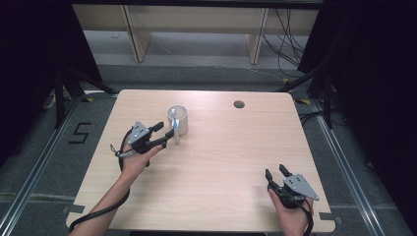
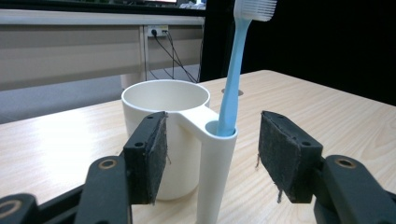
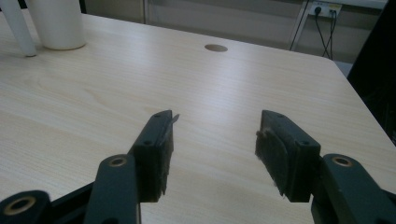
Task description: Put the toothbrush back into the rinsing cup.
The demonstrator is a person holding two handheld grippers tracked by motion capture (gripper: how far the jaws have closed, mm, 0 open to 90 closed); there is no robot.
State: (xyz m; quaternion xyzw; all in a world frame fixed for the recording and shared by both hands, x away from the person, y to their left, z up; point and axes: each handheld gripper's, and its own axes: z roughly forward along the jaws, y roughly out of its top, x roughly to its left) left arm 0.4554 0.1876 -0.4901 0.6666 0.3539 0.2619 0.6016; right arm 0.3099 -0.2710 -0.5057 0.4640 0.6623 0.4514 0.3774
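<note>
A white cup (image 1: 179,117) stands on the wooden table (image 1: 221,152), left of the middle. Its tube-shaped handle (image 2: 217,172) holds a light blue toothbrush (image 2: 231,79) upright, bristles at the top. My left gripper (image 1: 166,132) sits level just in front of the cup. In the left gripper view, my left gripper (image 2: 212,156) is open, its pads (image 2: 156,154) standing on either side of the handle tube without touching it. My right gripper (image 1: 275,171) rests near the table's front right edge; the right gripper view shows it (image 3: 214,149) open with nothing between its jaws.
A round cable hole (image 1: 239,104) lies in the table top at the back right. In the right gripper view the cup (image 3: 58,23) and its handle (image 3: 16,28) stand far off at the upper left. Shelving and cables lie beyond the table's far edge.
</note>
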